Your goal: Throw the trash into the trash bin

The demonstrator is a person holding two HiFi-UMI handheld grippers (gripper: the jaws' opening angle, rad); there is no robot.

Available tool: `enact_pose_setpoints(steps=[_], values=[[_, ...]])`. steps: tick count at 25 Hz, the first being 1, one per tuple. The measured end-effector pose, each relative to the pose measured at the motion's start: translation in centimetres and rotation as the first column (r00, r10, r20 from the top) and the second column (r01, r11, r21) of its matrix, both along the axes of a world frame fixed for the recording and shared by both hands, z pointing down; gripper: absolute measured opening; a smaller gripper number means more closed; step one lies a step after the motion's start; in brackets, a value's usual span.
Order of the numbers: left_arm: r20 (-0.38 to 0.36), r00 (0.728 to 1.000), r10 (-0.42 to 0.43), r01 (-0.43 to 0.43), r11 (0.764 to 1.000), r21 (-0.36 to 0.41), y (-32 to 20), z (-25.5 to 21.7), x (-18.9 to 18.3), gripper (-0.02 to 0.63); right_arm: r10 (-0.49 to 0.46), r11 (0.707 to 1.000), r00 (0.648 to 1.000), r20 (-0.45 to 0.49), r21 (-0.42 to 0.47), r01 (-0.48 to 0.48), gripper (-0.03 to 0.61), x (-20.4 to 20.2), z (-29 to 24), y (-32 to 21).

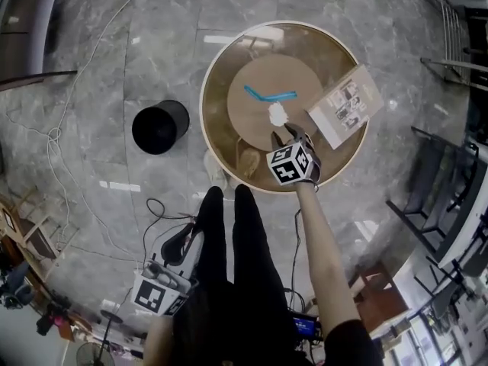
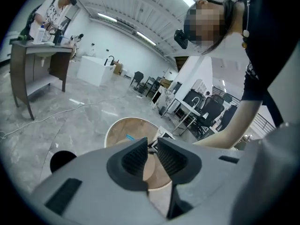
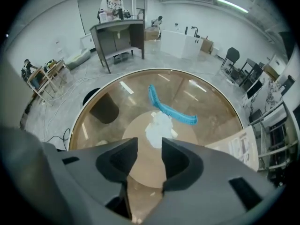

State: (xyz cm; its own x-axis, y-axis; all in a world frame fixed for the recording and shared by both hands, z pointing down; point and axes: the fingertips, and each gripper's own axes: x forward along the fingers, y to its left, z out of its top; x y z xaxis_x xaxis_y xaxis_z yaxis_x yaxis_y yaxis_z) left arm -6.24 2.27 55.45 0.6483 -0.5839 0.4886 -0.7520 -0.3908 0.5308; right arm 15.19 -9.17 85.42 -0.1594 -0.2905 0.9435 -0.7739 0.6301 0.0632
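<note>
A crumpled white paper (image 1: 277,114) lies on the wooden centre disc of a round glass table (image 1: 208,139), next to a bent blue strip (image 1: 268,95). My right gripper (image 1: 284,134) hangs just above the table on the near side of the paper, pointing steeply down. In the right gripper view its jaws (image 3: 150,146) are open and empty, with the paper (image 3: 159,125) and blue strip (image 3: 167,108) just beyond them. The black trash bin (image 1: 160,126) stands on the floor left of the table. My left gripper (image 1: 183,241) is low beside the person's legs, open and empty (image 2: 152,151).
A printed booklet (image 1: 347,105) lies on the table's right edge. Cables (image 1: 53,136) trail over the marble floor at the left. Chairs and desks (image 1: 450,204) stand at the right. In the left gripper view the bin (image 2: 62,160) sits left of the table (image 2: 124,125).
</note>
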Motion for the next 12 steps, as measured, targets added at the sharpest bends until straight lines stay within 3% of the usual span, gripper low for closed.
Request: enact_pose_setpoints(steps=[5,6,8,12], values=[[0.024,0.998,-0.056,0.058,0.996,-0.074,1.2,2.2,-1.2,0.067,-0.066,0.997,0.997,-0.032,-0.031,0.064,0.163,0.1,2.2,-0.1],[0.028,0.998,-0.06,0.063,0.995,-0.08,1.3,2.5,-1.3,0.067,-0.072,0.997,0.996,-0.049,-0.027,0.071,0.142,0.2,2.4,-0.3],[0.024,0.997,-0.075,0.076,0.993,-0.085,1.4,2.9,-1.4,0.067,-0.085,0.996,0.993,-0.083,-0.002,0.085,0.027,0.4,2.2,-0.8],[0.018,0.993,-0.115,0.116,0.99,-0.086,1.5,3.6,-1.7,0.067,-0.107,0.993,0.992,-0.07,0.042,0.111,0.02,-0.8,0.4,-1.1]])
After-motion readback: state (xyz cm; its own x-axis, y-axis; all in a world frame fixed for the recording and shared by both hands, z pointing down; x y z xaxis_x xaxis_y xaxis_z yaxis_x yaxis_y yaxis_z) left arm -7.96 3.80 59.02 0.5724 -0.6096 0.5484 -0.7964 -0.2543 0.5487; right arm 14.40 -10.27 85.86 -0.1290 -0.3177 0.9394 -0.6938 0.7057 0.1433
